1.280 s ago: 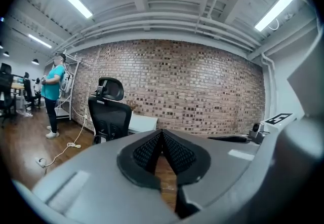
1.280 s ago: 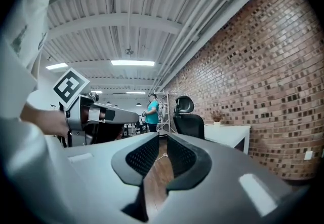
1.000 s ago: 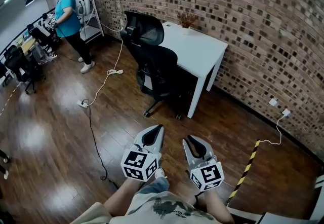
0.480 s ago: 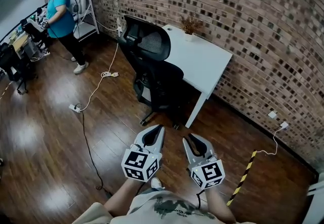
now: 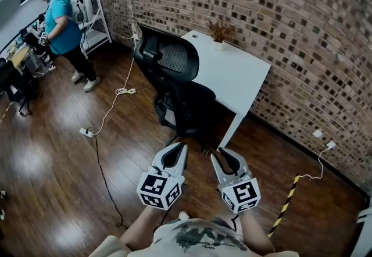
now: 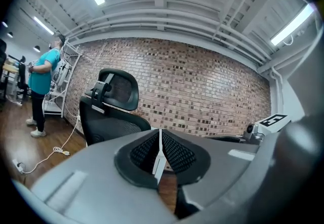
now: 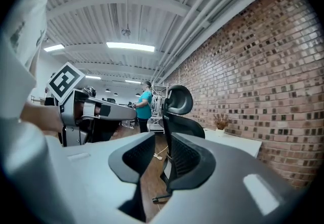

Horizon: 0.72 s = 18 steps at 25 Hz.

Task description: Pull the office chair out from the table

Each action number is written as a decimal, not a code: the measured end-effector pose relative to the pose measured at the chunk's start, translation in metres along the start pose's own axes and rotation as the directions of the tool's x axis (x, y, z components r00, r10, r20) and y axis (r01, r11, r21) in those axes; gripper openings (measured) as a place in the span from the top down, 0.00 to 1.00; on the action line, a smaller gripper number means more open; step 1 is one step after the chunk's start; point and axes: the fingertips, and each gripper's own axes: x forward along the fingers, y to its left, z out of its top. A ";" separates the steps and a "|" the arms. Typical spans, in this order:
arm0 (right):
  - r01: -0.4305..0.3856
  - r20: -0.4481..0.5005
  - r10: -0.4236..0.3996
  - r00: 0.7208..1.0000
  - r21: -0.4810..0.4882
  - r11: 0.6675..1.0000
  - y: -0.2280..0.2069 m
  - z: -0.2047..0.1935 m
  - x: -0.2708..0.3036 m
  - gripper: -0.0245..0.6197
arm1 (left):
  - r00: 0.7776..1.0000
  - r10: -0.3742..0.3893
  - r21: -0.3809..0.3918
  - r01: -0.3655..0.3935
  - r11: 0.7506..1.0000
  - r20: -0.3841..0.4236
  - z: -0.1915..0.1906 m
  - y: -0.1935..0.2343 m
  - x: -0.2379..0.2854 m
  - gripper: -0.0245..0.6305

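Chair (image 5: 177,84) sits tucked against the table's (image 5: 244,75) long side in the head view. Its seat is pushed in toward the white top, and its mesh back and headrest face out toward 9 o'clock. It stands at 12 o'clock from both grippers, and nothing is touching it yet.

The left gripper (image 5: 181,146) has its jaws pressed together and holds nothing. The right gripper (image 5: 222,154) is opening, with a narrow gap and only air between its pads. Both point level at the chair, side by side and apart from it.

The step in hand looks like the approach. To do it well, the left jaws probably need to open too, before either gripper gets there. The frame edge of the back, or the headrest stem, seems the firmest hold, since mesh would likely give. A hold on each side should keep the chair from swivelling.

The pull should run straight away from the table edge, toward 8 or 9 o'clock. It should be slow, because the casters roll easily on the wood floor. A cable (image 5: 110,107) lies at 9 o'clock of the chair and could catch a wheel. A person (image 5: 58,23) stands well apart at 10 o'clock.
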 end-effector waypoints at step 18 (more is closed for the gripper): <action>-0.208 0.033 0.216 0.976 -0.165 0.964 -0.114 0.008 0.169 0.64 | 0.973 0.210 0.102 -0.220 0.970 0.096 0.062 0.073 0.123 0.90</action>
